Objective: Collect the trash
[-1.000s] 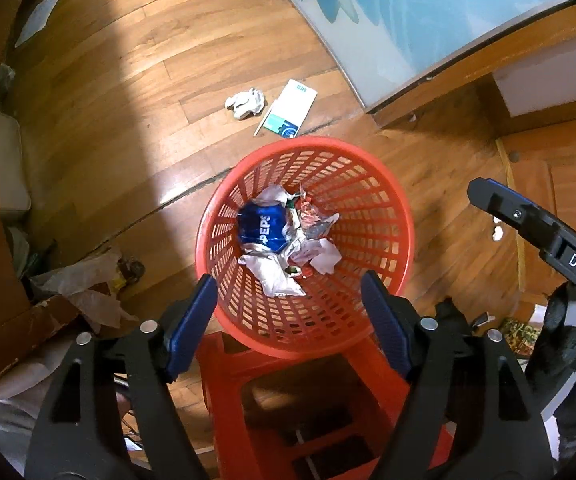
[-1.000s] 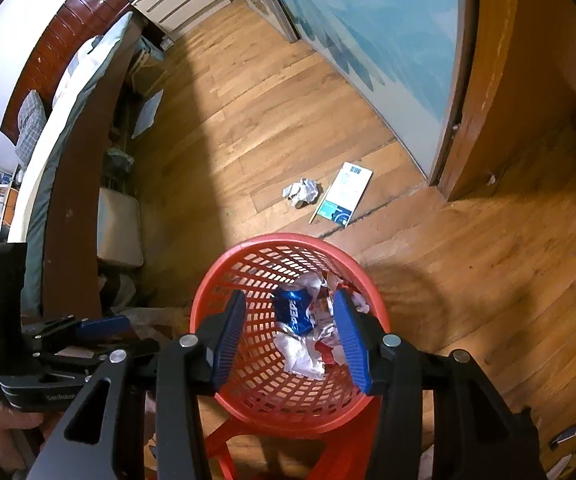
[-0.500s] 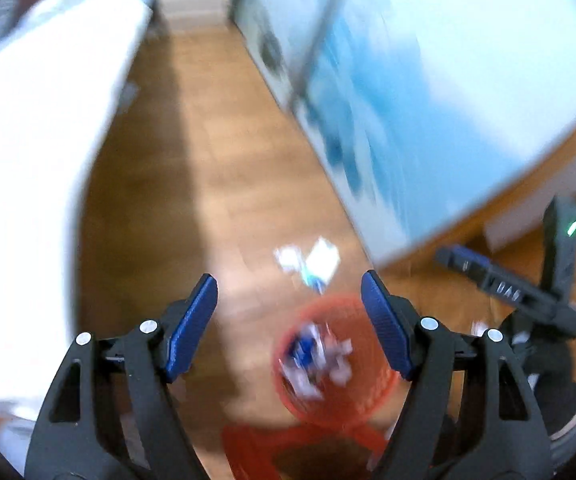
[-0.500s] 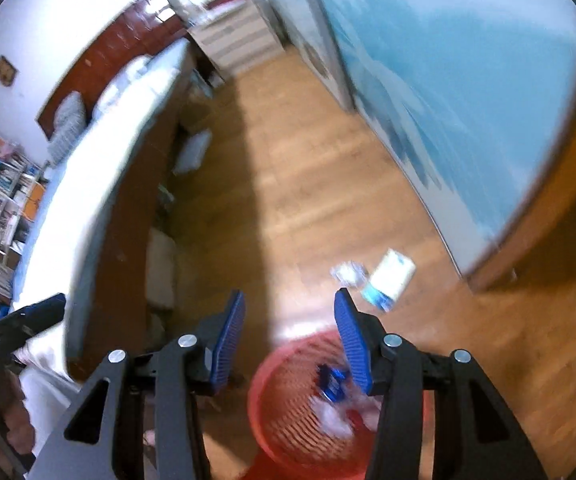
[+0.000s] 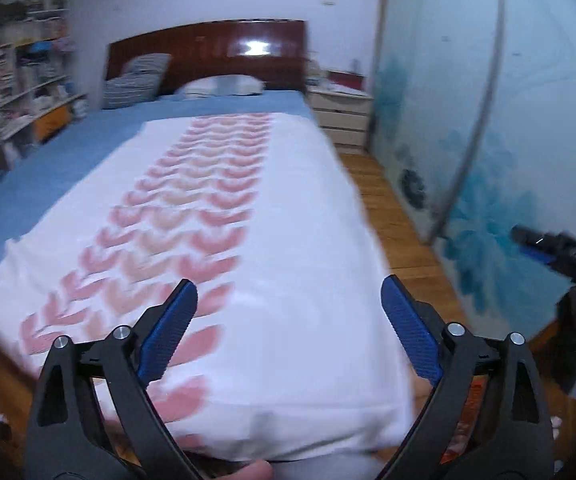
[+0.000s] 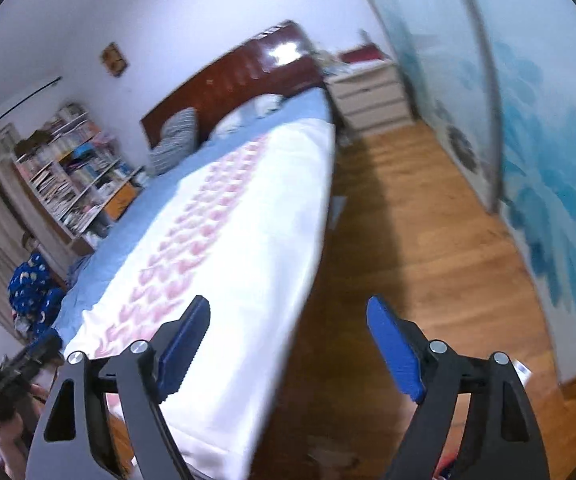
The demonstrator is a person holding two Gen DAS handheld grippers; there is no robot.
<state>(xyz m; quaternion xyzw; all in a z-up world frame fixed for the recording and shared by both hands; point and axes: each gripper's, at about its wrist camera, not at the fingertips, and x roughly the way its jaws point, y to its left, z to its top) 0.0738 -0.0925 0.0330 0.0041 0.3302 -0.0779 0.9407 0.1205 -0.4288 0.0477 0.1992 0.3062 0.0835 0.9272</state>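
No trash shows clearly in either view, and both are motion-blurred. My left gripper (image 5: 288,284) hangs over the foot of the bed, its jaws opening wide with nothing between the blue pads (image 5: 166,338). My right gripper (image 6: 288,304) is also opening and empty, above the bed's edge and the wooden floor. Each gripper appears in the other's view: the right gripper (image 5: 548,248) at the far right, the left gripper (image 6: 24,364) at the lower left. A sliver of red (image 5: 468,420) behind the left gripper's right finger may be the basket; I cannot tell.
A bed (image 5: 248,200) with a white, pink-patterned sheet over a blue cover fills the middle. Behind it stand a dark headboard (image 5: 208,52), a bookshelf (image 6: 76,172) and a nightstand (image 6: 372,96). A strip of wood floor (image 6: 416,240) runs between the bed and blue-painted sliding doors (image 6: 548,160).
Both grippers rose and tilted up from over the red basket of trash to face the bed and room. The basket dropped out of view. Both pairs of jaws spread wider.
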